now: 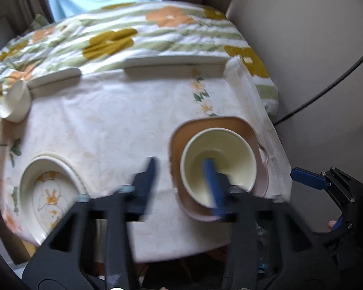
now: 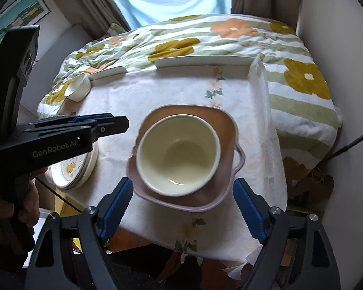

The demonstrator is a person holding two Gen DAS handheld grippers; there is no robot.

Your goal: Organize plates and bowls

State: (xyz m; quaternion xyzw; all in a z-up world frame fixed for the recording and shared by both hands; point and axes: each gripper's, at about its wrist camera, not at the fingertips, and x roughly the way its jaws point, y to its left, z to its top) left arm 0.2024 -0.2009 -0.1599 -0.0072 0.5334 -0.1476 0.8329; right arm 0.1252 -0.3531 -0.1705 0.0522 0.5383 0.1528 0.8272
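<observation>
The bowl [image 1: 219, 162] sits inside a square brown plate [image 1: 181, 135] near the worktop's [image 1: 109, 125] right edge. In the left wrist view it lies ahead and to the right of the left claw [image 1: 181, 181], whose blue fingers stand spread with nothing between them; the right-hand finger crosses in front of the bowl, though blur keeps me from saying whether it touches. To the lower left, well apart, a stack of patterned plates [image 1: 48, 193] rests at the worktop's near edge, closer to this claw's left finger. The right claw [image 1: 309, 176] shows at the far right, off the worktop.

In the right wrist view the bowl [image 2: 179, 154] and brown plate [image 2: 220, 120] lie straight ahead of the right claw [image 2: 184, 210], centred between its spread fingers, which hold nothing and stand clear of the plate's rim. The left claw [image 2: 109, 123] hangs over the patterned stack [image 2: 72, 169]. I judge the right hand the better placed for the bowl, the left for the stack. A small cup [image 2: 77, 89] lies tipped at the far left corner.
</observation>
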